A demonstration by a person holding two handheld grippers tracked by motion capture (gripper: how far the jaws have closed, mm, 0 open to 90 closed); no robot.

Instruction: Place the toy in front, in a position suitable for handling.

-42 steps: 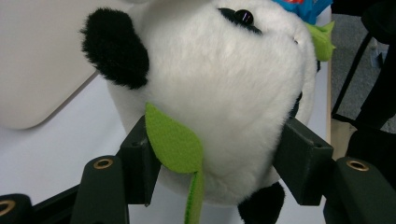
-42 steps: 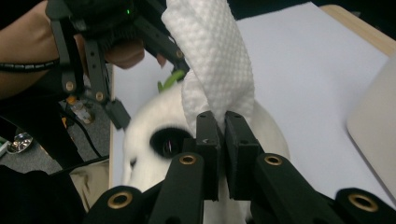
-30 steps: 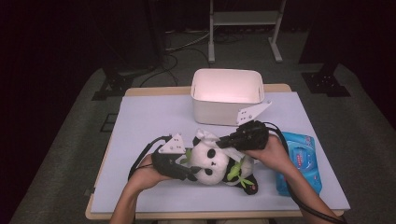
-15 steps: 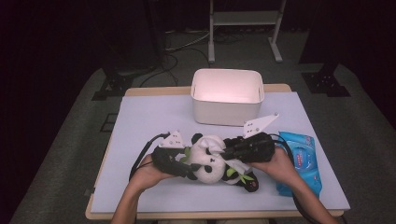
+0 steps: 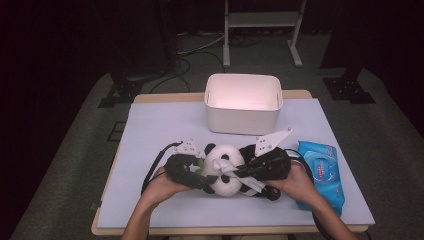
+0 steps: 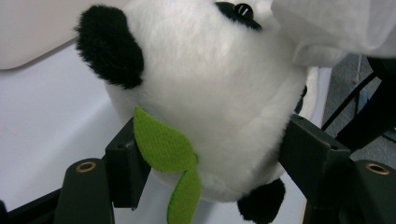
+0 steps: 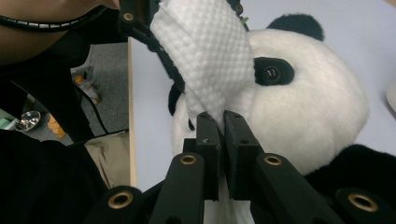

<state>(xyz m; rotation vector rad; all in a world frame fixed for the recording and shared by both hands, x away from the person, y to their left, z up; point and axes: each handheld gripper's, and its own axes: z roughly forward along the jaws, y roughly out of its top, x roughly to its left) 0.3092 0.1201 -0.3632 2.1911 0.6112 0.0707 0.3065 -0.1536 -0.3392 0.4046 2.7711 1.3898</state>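
A black-and-white panda plush (image 5: 227, 186) lies on the table near its front edge. My left gripper (image 5: 200, 177) has the plush's head (image 6: 210, 102) between its jaws, and both pads touch the fur. These jaws have just been opening a little. A green felt leaf (image 6: 163, 149) hangs over the left jaw. My right gripper (image 7: 223, 126) is shut on a white textured wipe (image 7: 205, 60). The wipe lies against the panda's face (image 7: 308, 107) beside its eye. In the high view the right gripper (image 5: 235, 172) reaches in from the right across the plush.
A white open bin (image 5: 243, 102) stands at the back middle of the lilac table (image 5: 165, 125). A blue pack of wipes (image 5: 322, 172) lies just right of my right hand. Cables trail from both grippers toward the front edge.
My right gripper has come down and toward the panda with the wipe, bringing it onto the face. The left hand has stayed in place.
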